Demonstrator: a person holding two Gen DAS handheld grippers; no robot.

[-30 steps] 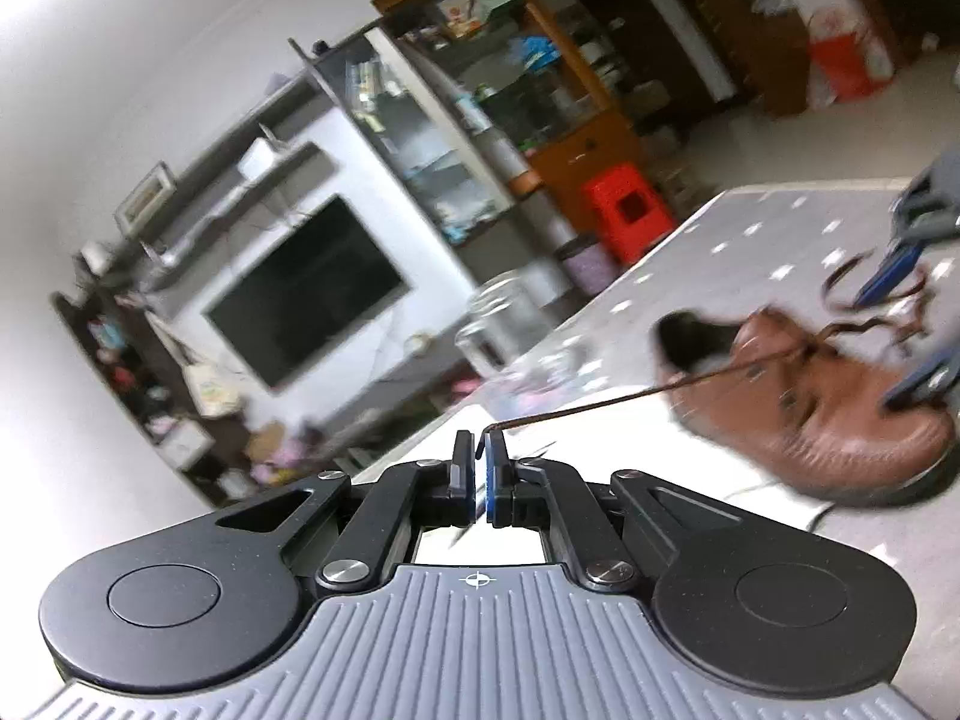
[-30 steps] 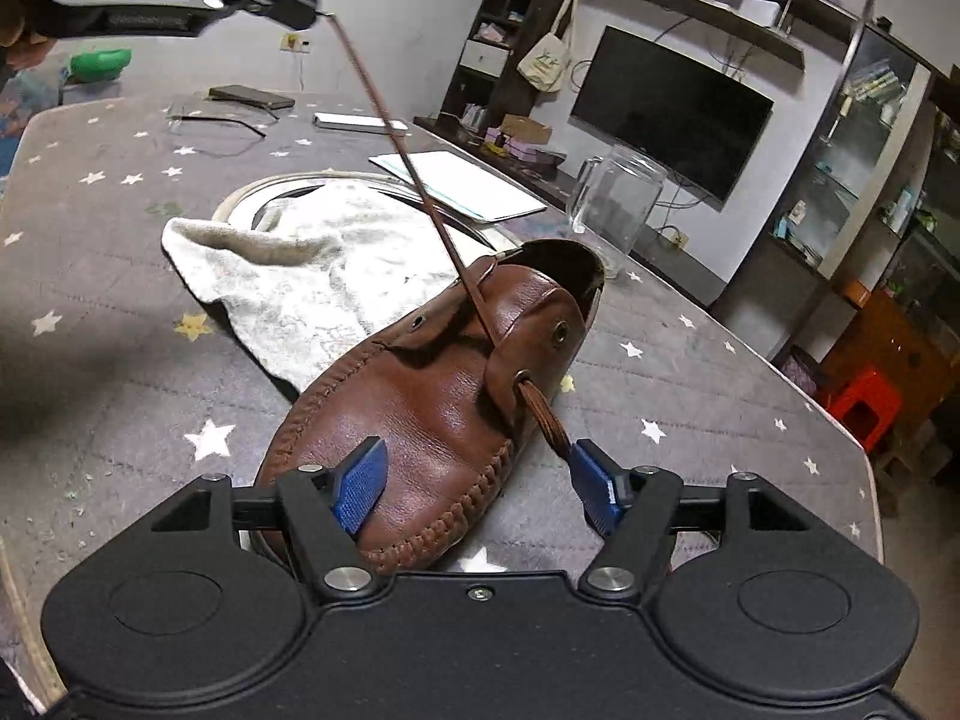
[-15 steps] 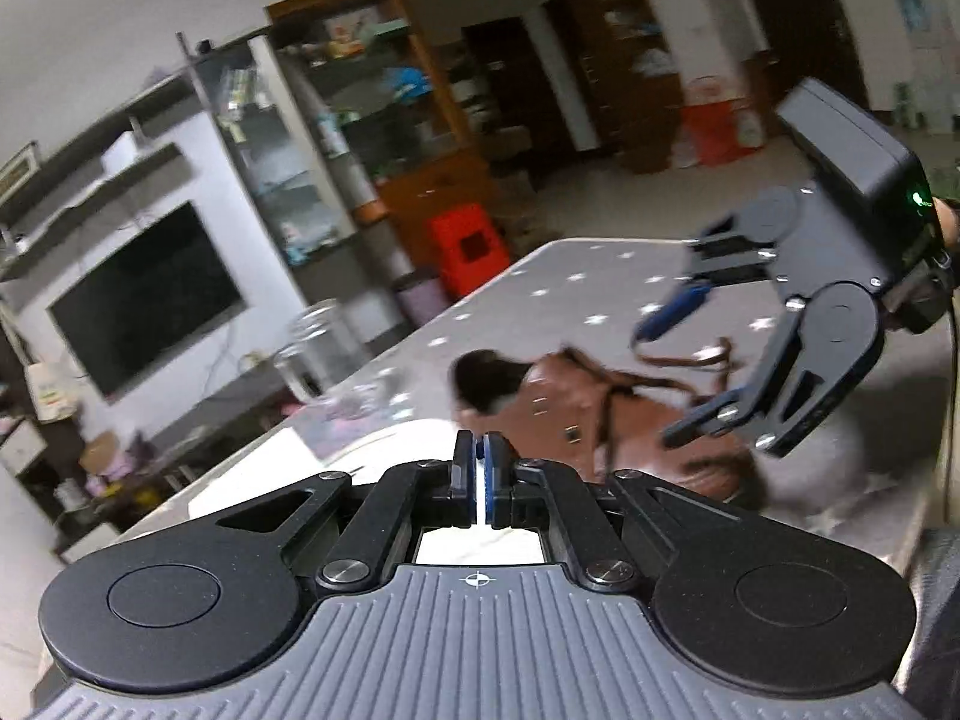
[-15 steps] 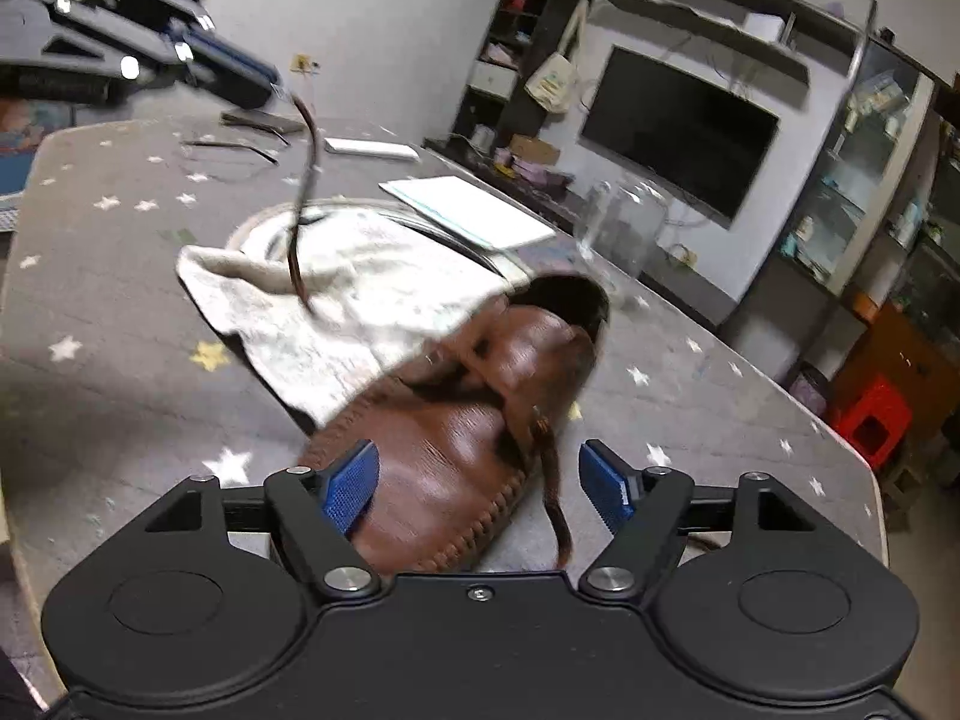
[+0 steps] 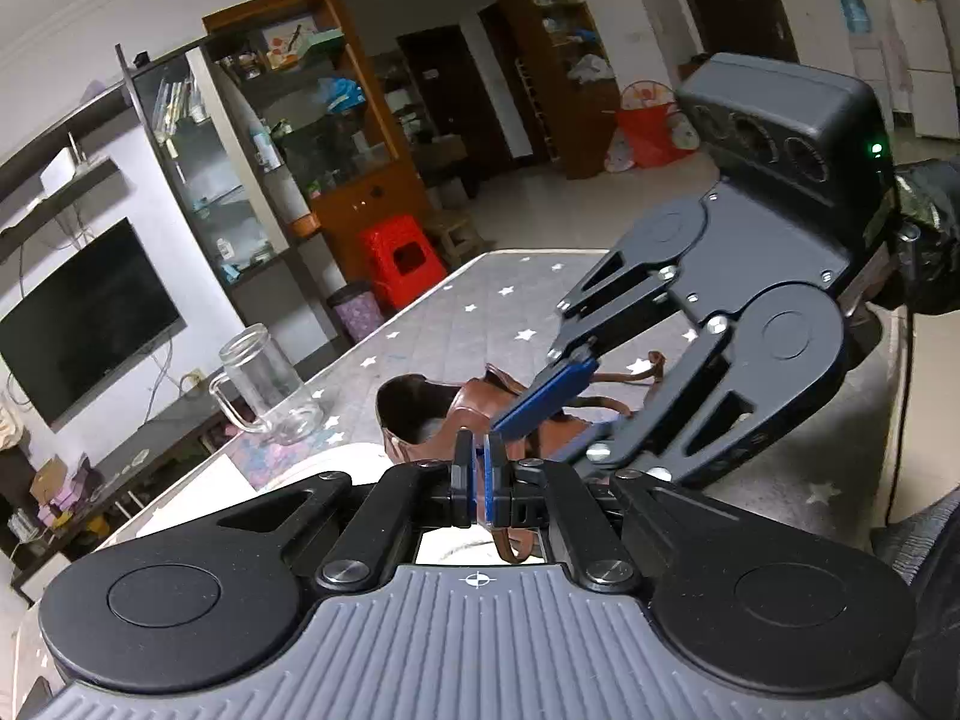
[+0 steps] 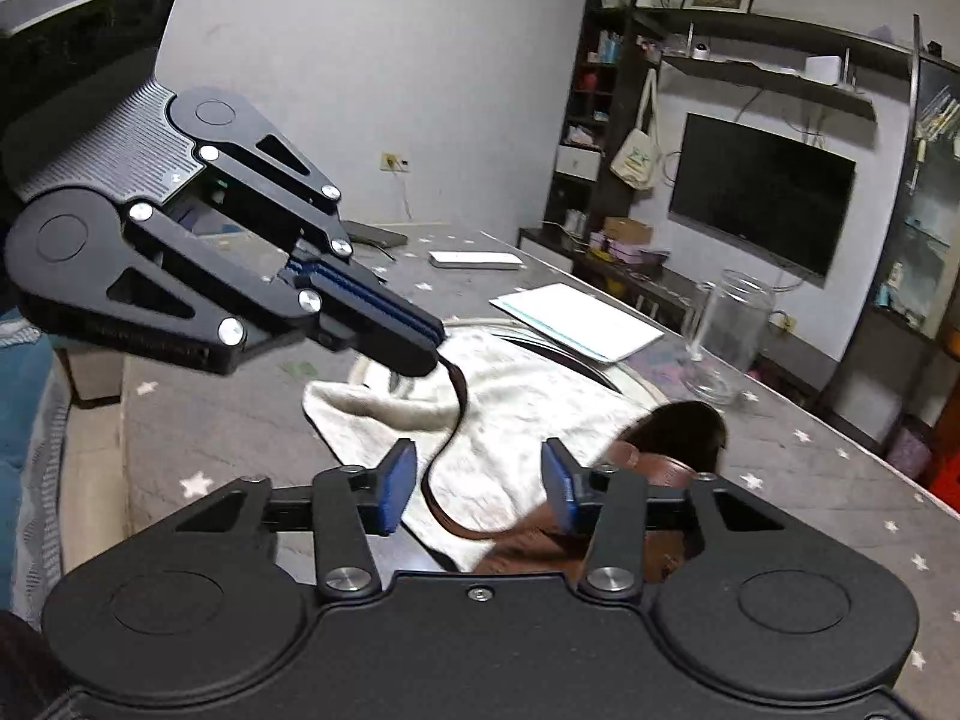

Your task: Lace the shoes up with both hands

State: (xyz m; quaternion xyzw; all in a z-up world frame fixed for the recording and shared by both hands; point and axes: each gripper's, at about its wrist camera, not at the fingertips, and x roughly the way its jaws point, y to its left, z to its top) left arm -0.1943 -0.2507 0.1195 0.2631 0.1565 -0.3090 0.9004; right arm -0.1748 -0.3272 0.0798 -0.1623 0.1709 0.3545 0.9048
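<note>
A brown leather shoe (image 5: 474,414) lies on the star-patterned table; in the right wrist view only its heel opening (image 6: 678,438) shows past the fingers. My left gripper (image 5: 478,456) is shut on the brown lace (image 5: 507,543); in the right wrist view it (image 6: 435,354) hangs over a towel with the lace (image 6: 456,414) curving down from its tips. My right gripper (image 6: 477,483) is open, the lace running between its blue pads, touching neither. In the left wrist view it (image 5: 558,414) hovers over the shoe.
A white towel (image 6: 510,414) lies under the shoe on a round tray. A glass jar mug (image 5: 264,387) stands beside the heel. White papers (image 6: 576,321), a white remote (image 6: 474,260) and a dark flat object lie farther back on the table.
My left gripper came down from high up to close in front of the right gripper, so the taut lace went slack. The right gripper shifted left, toward the hanging lace.
</note>
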